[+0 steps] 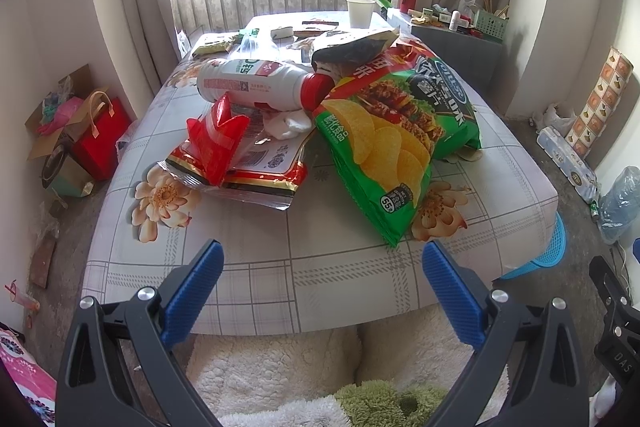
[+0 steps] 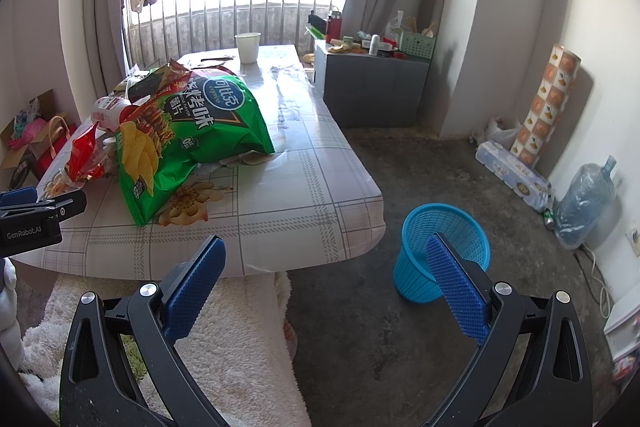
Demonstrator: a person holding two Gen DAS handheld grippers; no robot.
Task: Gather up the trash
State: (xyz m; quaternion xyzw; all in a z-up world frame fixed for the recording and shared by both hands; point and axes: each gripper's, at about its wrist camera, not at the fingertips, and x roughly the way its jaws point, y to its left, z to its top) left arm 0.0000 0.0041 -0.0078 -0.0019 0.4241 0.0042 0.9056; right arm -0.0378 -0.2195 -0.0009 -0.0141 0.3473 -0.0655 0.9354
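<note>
A pile of trash lies on the low table [image 1: 280, 267]: a big green chip bag [image 1: 396, 135], a white bottle with a red cap [image 1: 260, 83] on its side, a red and gold wrapper [image 1: 232, 159], a crumpled tissue [image 1: 288, 123] and a dark bag [image 1: 352, 49]. My left gripper [image 1: 322, 257] is open over the table's near edge, short of the pile, holding nothing. My right gripper [image 2: 326, 249] is open too, hanging off the table's right front corner. A blue mesh waste basket [image 2: 440, 251] stands on the floor just behind its right finger. The green chip bag [image 2: 188, 135] lies to the left.
A white paper cup [image 1: 360, 11] stands at the table's far end. Red gift bags and boxes [image 1: 80, 131] sit on the floor at left. A grey cabinet [image 2: 372, 87] with clutter, a water jug [image 2: 584, 199] and paper rolls [image 2: 512, 167] line the right wall. Fluffy rug [image 2: 224, 339] below.
</note>
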